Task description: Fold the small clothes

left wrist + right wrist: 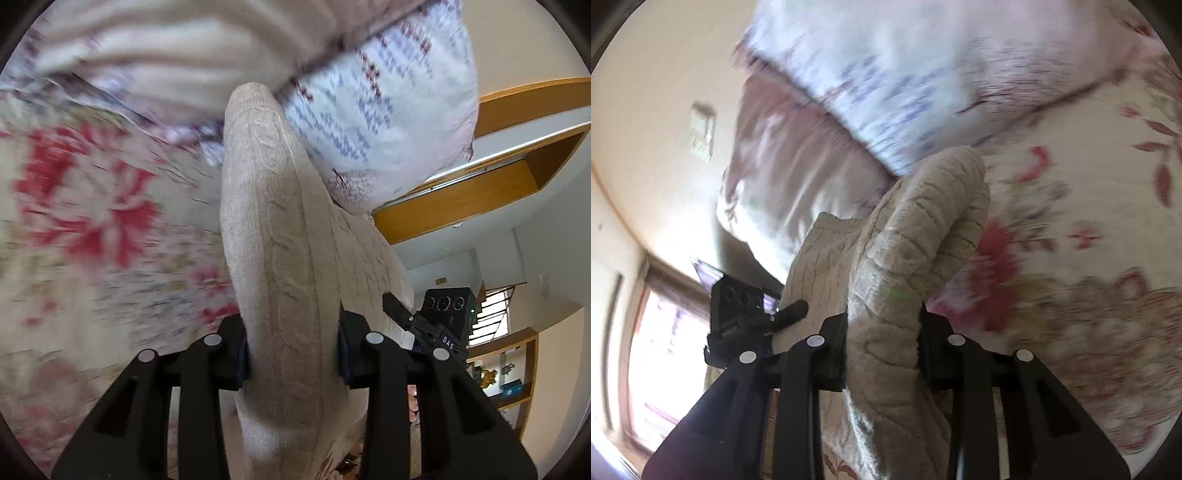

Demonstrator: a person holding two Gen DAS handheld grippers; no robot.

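Note:
A beige cable-knit garment [280, 243] is held up between both grippers above a floral bedspread [85, 206]. My left gripper [293, 354] is shut on a thick fold of the knit, which runs up and away from the jaws. My right gripper [882, 354] is shut on another bunched part of the same garment [908, 240]. The right gripper [439, 314] shows at the right edge of the knit in the left wrist view, and the left gripper [746, 310] shows at the left in the right wrist view.
A white pillow with blue and red print [384, 103] lies behind the garment, also in the right wrist view [886, 74]. The bedspread [1089, 221] fills the right side there. A wooden wardrobe frame [480, 192], shelves [513, 373] and a window [661, 332] are behind.

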